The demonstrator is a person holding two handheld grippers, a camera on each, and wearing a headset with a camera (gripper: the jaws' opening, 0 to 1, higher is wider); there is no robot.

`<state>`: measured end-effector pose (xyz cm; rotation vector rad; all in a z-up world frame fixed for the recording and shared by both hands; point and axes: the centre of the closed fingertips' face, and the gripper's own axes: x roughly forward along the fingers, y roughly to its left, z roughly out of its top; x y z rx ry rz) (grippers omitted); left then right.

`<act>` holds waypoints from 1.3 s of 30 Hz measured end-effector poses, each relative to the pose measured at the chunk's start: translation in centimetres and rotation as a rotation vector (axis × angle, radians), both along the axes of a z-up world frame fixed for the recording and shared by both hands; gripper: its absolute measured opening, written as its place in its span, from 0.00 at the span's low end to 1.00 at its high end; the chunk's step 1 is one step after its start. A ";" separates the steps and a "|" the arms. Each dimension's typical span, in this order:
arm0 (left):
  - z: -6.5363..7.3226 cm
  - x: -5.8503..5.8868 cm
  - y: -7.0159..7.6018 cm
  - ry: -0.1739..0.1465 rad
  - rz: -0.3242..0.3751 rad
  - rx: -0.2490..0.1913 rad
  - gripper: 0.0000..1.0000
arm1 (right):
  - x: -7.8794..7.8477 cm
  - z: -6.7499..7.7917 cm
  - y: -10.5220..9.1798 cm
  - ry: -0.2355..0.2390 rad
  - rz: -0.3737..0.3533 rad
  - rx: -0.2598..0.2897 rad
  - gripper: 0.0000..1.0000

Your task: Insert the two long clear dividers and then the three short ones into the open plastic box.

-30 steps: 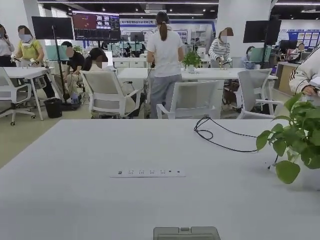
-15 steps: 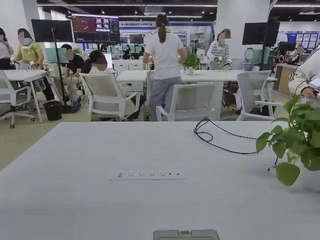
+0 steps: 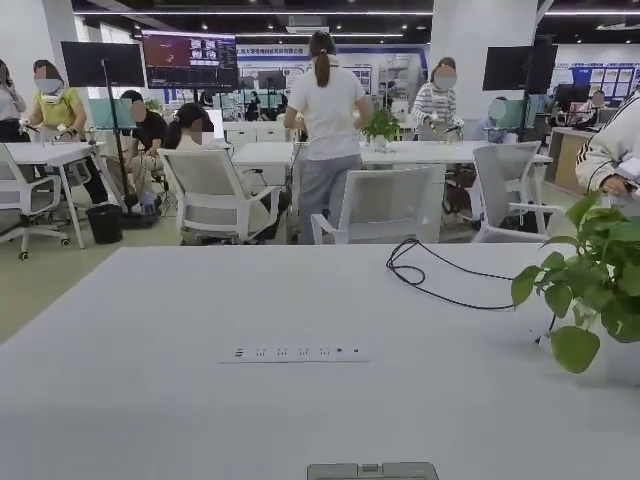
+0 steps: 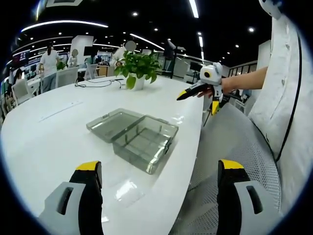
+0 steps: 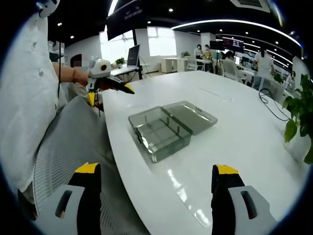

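Seeing only head-camera drift versus a second ago, nudging the box (image 3: 372,470) rim lower in frame; no shift among table items. Holding left gripper (image 4: 159,167) at the near edge of the table (image 4: 54,147), jaws spread wide, nothing in them. Same for right gripper (image 5: 156,169): spread wide, empty, at the near edge on the box's other side. Sitting at step zero by my read: no long divider in hand. Finding box just inside the near edge, between the two grippers, lid (image 4: 110,123) hinged flat toward mid-table, tub bare, no dividers slotted. Next: locate a long divider, pinch its top edge, lower it along the tub's length. Dividers' whereabouts: cannot tell. Farther out: socket strip (image 3: 294,353) mid-table, cable (image 3: 440,275) near the far edge, plant (image 3: 590,290) toward the right edge.
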<state>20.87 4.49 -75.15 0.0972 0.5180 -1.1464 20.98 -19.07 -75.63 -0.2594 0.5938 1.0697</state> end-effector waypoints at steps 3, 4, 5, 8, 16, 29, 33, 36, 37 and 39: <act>0.0 0.0 0.0 0.001 0.000 0.000 1.00 | 0.0 0.0 0.1 0.002 0.000 0.002 0.94; 0.0 0.1 0.1 0.003 0.002 -0.001 1.00 | 0.0 0.0 0.1 0.001 0.000 0.002 0.94; 0.0 0.1 0.2 0.001 0.005 0.001 1.00 | 0.0 0.0 0.1 0.001 0.000 0.002 0.94; -0.1 0.3 0.3 0.005 0.012 0.002 1.00 | 0.0 -0.1 0.2 0.001 -0.001 0.003 0.94; -0.4 1.4 1.7 0.020 0.064 0.024 1.00 | 0.0 -0.2 0.1 0.003 -0.005 0.006 0.94; -1.4 3.7 4.7 0.055 0.162 0.084 0.98 | 0.1 -0.1 0.3 0.003 -0.008 0.009 0.94; -2.0 4.5 5.7 0.084 0.199 0.103 0.96 | 0.2 0.1 0.4 0.000 -0.009 0.014 0.93; -2.2 5.1 6.3 0.084 0.223 0.108 0.94 | 0.4 0.2 0.5 -0.004 -0.009 0.016 0.93; -2.3 5.2 6.4 0.095 0.230 0.116 0.92 | 0.4 0.3 0.6 -0.005 -0.010 0.018 0.93; -2.8 5.2 6.9 0.146 0.257 0.141 0.89 | 0.5 0.4 0.6 -0.006 -0.010 0.019 0.93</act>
